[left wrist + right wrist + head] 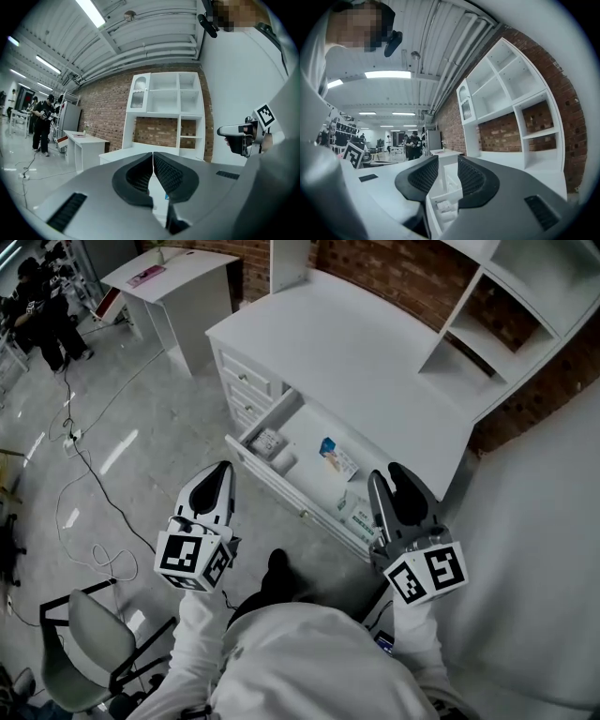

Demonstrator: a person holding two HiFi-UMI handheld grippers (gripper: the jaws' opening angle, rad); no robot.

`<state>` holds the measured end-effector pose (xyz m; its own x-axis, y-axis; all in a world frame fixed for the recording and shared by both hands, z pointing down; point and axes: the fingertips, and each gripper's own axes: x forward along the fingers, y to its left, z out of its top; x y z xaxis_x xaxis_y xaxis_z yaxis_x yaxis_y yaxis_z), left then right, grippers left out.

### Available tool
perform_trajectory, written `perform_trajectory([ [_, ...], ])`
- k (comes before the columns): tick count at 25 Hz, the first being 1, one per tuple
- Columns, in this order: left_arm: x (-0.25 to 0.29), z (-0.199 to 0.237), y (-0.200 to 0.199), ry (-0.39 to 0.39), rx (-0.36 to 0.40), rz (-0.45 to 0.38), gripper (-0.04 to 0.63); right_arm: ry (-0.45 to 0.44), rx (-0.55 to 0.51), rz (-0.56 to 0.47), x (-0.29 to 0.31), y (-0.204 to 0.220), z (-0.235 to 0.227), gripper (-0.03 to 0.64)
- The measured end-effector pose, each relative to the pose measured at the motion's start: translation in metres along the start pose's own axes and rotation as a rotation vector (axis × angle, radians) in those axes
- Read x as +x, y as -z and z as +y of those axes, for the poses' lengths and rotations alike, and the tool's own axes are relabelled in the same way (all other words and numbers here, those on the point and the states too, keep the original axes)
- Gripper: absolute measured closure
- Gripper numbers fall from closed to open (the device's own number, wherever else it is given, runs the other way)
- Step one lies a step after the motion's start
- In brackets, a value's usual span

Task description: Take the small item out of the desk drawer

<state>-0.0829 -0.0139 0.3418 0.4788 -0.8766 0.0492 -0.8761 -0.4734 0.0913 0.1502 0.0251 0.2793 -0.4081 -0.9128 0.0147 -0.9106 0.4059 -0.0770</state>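
Note:
The white desk [356, 352] has its top drawer [251, 455] pulled open below me. Inside lie a small white box [268, 442], a small white item [282, 462] beside it, a blue-and-white packet [336, 457] and green-and-white packs [354, 512]. My left gripper [223, 470] hovers in front of the drawer's left end, its jaws shut with nothing between them [153, 154]. My right gripper [389, 476] hangs over the drawer's right end, open and empty [447, 161]. Between its jaws the right gripper view shows the drawer with the small white box [443, 205].
A white shelf hutch [506, 315] stands on the desk against the brick wall. More shut drawers [246, 390] sit left of the open one. A second white table [178, 287], floor cables [84, 474], a grey chair [84, 643] and a person [42, 306] are to the left.

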Motion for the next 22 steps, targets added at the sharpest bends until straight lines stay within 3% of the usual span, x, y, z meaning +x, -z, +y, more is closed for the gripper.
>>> perform_trajectory([
  [14,0.06,0.059,-0.002,0.025,-0.005,0.005,0.572,-0.005,-0.008,0.095,0.081,0.022,-0.024,0.434],
  [22,0.079,0.068,-0.002,0.059,-0.007,0.0,0.572,-0.011,-0.054,0.185,0.113,0.046,-0.031,0.42],
])
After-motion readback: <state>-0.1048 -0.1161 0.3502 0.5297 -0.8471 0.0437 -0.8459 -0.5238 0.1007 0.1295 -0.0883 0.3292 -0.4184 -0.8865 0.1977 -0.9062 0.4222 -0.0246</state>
